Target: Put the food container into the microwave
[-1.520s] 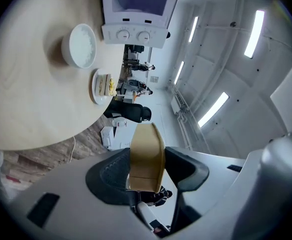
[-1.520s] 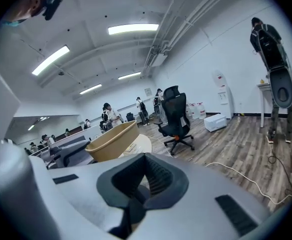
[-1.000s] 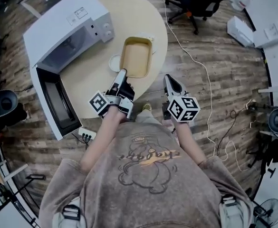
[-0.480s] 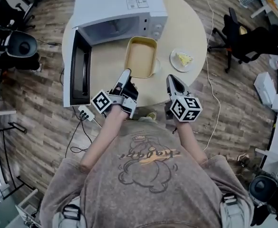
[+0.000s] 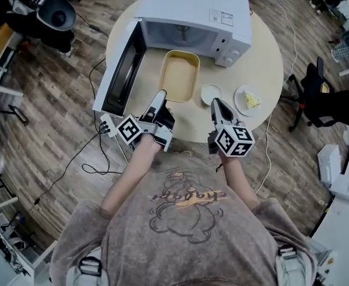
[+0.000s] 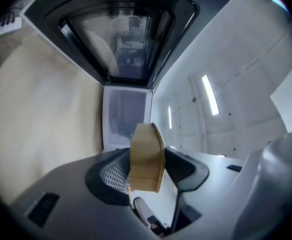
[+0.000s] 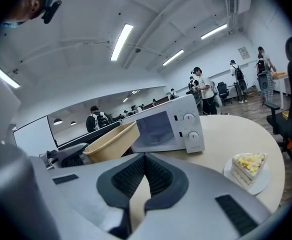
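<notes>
The tan food container (image 5: 179, 74) hangs over the round table just in front of the white microwave (image 5: 192, 15). My left gripper (image 5: 160, 98) is shut on its near rim. The microwave's door (image 5: 122, 71) stands open to the left, and its cavity faces the container. In the left gripper view the container's rim (image 6: 146, 156) sits pinched between the jaws, with the dark door (image 6: 121, 39) above and the cavity (image 6: 125, 115) ahead. My right gripper (image 5: 218, 108) is shut on nothing at the table's near edge; from it I see the container (image 7: 113, 141) and the microwave (image 7: 168, 126).
A small white dish (image 5: 211, 93) and a plate with a slice of cake (image 5: 249, 100) lie right of the container. A power strip and cables (image 5: 105, 126) hang by the table's left edge. Several people stand far off in the right gripper view.
The view has swung round the table: the microwave now stands straight ahead of the held container instead of off to the left. Both grippers keep their hold and pose.
</notes>
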